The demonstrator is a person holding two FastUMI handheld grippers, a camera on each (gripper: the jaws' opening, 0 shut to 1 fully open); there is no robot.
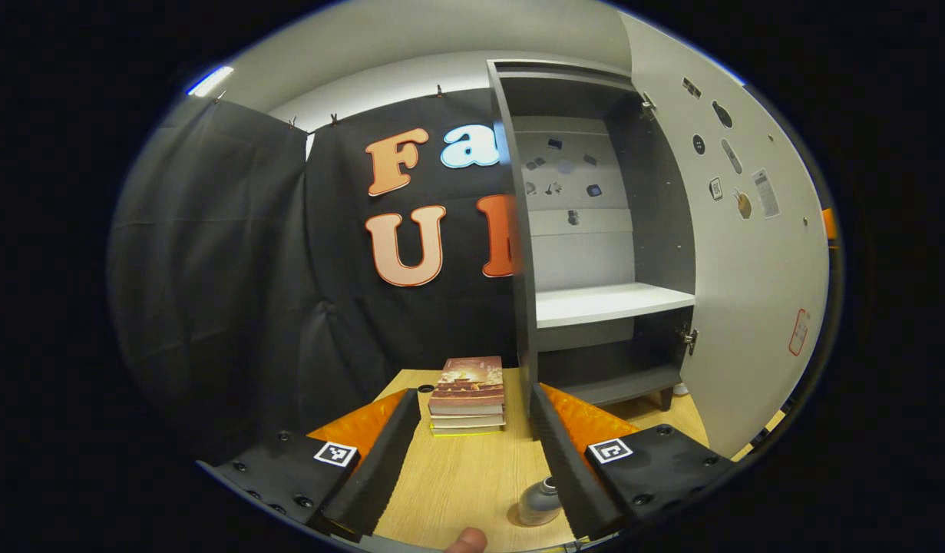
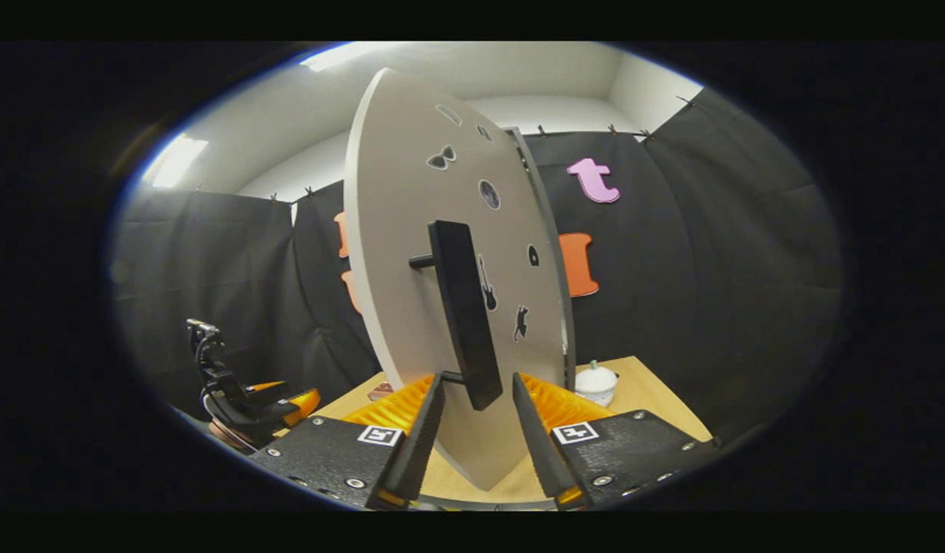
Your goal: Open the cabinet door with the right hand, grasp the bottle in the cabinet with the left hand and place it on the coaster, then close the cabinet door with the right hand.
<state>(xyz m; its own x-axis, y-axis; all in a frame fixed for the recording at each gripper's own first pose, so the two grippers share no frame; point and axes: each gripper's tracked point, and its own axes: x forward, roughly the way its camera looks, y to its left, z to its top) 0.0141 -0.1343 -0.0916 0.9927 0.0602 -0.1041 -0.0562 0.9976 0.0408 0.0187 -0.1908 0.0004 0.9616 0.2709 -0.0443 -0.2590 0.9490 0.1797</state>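
The grey cabinet (image 1: 518,230) stands open, and its white shelf (image 1: 606,303) is bare. Its door (image 1: 748,253) is swung out to the right. A small clear bottle (image 1: 540,503) with a grey cap stands upright on the wooden table, low between the fingers of my left gripper (image 1: 472,393) and close to the right finger (image 1: 564,461). That gripper is open and does not touch the bottle. I cannot tell what lies under the bottle. My right gripper (image 2: 478,380) is open, with its fingers on either side of the lower end of the black door handle (image 2: 463,307) and a gap on each side.
A stack of books (image 1: 467,395) lies on the table (image 1: 464,476) left of the cabinet, with a small dark round thing (image 1: 426,389) beside it. A fingertip (image 1: 466,541) shows at the near table edge. A white lidded jar (image 2: 596,382) stands behind the door (image 2: 411,253). The left gripper (image 2: 246,399) is at far left.
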